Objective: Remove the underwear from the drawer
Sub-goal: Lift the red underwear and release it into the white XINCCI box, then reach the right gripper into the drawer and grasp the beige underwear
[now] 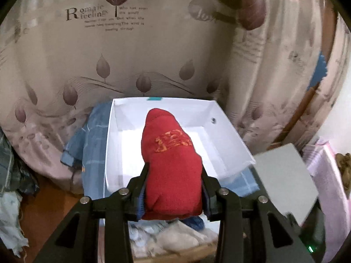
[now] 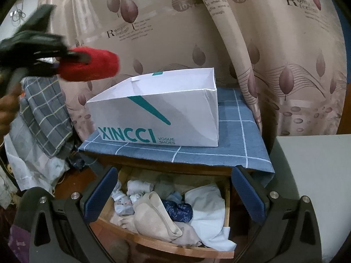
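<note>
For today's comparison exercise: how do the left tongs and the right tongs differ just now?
The left tongs clamp a red garment; the right tongs hold nothing. The left are raised beside the white box; the right hang open over the drawer. Both have blue pads on black frames.

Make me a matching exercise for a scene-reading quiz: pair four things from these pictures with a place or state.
1. red garment
2. white shoebox
3. drawer
4. right gripper

a. open, holding nothing
b. pulled out, full of clothes
c. clamped in the left gripper
d. empty, on the blue checked cloth

Pairs: 1-c, 2-d, 3-b, 4-a
</note>
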A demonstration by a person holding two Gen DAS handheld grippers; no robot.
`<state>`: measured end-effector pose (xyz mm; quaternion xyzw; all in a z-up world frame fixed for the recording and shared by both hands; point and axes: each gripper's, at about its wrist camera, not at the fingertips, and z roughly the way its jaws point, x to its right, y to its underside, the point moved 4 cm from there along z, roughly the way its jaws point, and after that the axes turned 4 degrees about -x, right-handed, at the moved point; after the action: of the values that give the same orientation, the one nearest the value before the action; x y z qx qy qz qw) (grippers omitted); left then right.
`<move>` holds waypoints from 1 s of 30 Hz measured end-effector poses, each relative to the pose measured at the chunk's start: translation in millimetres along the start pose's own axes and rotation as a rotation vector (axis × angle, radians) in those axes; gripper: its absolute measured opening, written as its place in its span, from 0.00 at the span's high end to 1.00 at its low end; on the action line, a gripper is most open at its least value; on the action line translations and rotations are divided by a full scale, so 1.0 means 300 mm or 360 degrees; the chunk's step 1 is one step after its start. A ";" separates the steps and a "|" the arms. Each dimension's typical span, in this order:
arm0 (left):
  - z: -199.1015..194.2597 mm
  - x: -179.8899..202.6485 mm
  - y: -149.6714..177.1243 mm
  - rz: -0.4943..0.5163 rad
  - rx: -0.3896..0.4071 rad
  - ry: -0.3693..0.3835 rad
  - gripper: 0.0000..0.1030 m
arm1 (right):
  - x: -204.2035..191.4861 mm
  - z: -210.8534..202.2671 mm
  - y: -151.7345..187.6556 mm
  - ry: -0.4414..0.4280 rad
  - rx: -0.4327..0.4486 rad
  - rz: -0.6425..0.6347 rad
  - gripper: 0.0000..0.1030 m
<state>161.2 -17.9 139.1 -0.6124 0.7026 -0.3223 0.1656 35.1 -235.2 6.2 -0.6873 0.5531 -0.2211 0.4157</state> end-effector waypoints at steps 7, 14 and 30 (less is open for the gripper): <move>0.259 -0.051 -0.117 -0.0027 -0.0136 -0.0079 0.61 | 0.005 -0.006 0.001 -0.0003 -0.0005 -0.0004 0.00; 0.419 -0.117 -0.164 -0.0070 -0.0224 -0.0171 0.59 | 0.006 -0.005 0.002 -0.0012 -0.0010 -0.0007 0.00; 0.517 -0.186 -0.170 -0.0162 -0.0357 -0.0241 0.51 | -0.016 0.002 0.009 -0.0024 -0.0029 -0.0049 0.00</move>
<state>307.9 -4.8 49.1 -0.6845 0.6877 -0.2026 0.1320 32.7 -230.6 4.3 -0.7011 0.5414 -0.2173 0.4101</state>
